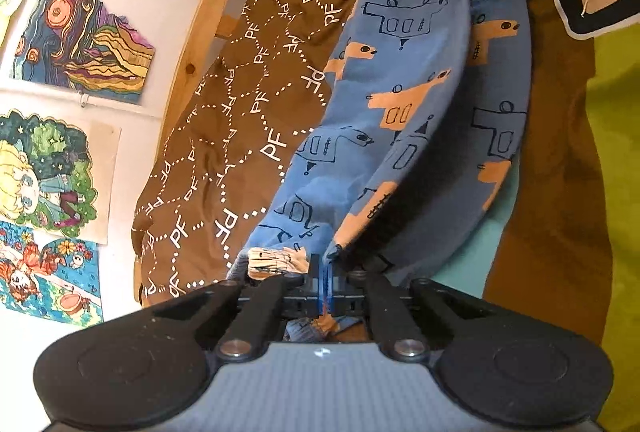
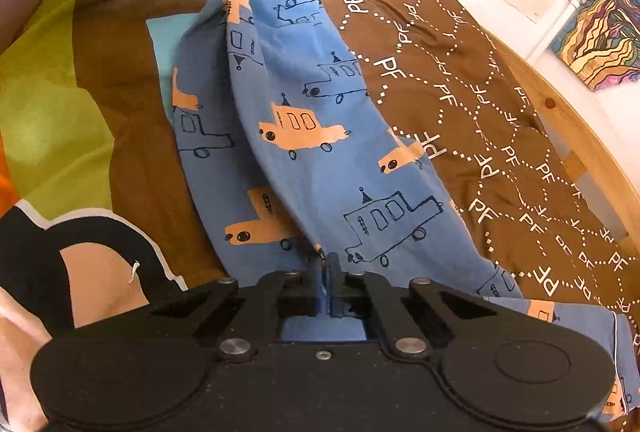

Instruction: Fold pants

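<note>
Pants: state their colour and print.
The pants are blue with orange and outlined vehicles; the right wrist view shows it best.

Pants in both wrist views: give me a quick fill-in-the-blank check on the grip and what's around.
1. Both the left gripper and the right gripper are ____ on the fabric.
2. The blue pants are printed with orange and outlined ____.
3. The brown blanket beneath carries the repeated white letters ____.
4. The wall holds colourful ____.

Missing words: shut; cars; PF; drawings
</note>
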### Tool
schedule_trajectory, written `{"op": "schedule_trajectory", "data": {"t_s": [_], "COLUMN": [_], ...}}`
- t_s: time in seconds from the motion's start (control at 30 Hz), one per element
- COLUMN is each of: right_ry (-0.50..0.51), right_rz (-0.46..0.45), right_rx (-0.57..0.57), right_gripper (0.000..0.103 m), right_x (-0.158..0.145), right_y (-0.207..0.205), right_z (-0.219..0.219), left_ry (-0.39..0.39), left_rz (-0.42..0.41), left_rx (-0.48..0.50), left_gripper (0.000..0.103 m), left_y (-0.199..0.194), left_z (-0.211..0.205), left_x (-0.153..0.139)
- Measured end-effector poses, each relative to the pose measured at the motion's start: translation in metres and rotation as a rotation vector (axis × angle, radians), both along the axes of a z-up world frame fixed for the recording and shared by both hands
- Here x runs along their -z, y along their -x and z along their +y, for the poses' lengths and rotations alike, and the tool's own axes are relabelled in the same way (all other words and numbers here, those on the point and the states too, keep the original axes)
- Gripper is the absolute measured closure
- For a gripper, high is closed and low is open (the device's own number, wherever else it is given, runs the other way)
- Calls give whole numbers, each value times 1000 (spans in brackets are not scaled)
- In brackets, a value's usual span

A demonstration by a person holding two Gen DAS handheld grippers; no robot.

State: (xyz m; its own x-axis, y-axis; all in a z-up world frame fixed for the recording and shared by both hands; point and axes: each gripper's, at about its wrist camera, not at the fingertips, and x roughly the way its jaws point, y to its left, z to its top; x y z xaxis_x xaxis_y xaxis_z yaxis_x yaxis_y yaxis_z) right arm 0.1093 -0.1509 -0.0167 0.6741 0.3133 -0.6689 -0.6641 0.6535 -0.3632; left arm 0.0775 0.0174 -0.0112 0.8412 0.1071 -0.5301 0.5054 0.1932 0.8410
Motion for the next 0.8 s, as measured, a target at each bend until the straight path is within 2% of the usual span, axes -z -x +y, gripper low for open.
{"op": "schedule_trajectory", "data": {"t_s": [0.13,0.27,0.37,0.4,0.5,0.53,0.6,0.67,0.8], "right_ry": [-2,15,30,29,0,-8,-13,-20,-61], "right_rz": [-6,24,18,25,40,42,29,8,-29], "right_rx": [-11,-16,-17,-12,8,9,7,18,47], "right_gripper": [103,103,103,102,95,89,77,56,41], "right_x": [-5,3,5,5,3,2,-1,-6,-18], "right_y": [9,14,16,15,13,14,17,20,21], "right_z": [-1,1,5,5,2,1,-1,-4,-13], "left_ry": [25,19,35,70,203,248,352,447,630], "left_rz": [8,33,56,65,127,144,181,202,241], "left_rx": [-21,-15,-29,-35,-65,-77,-110,-136,-214], "left_gripper": [101,101,96,92,67,60,56,55,53], "left_y": [2,2,-1,-1,0,0,1,3,-9], "left_z": [5,8,10,11,16,17,19,18,11], "left_x": [1,14,17,13,-8,-15,-31,-44,-55]}}
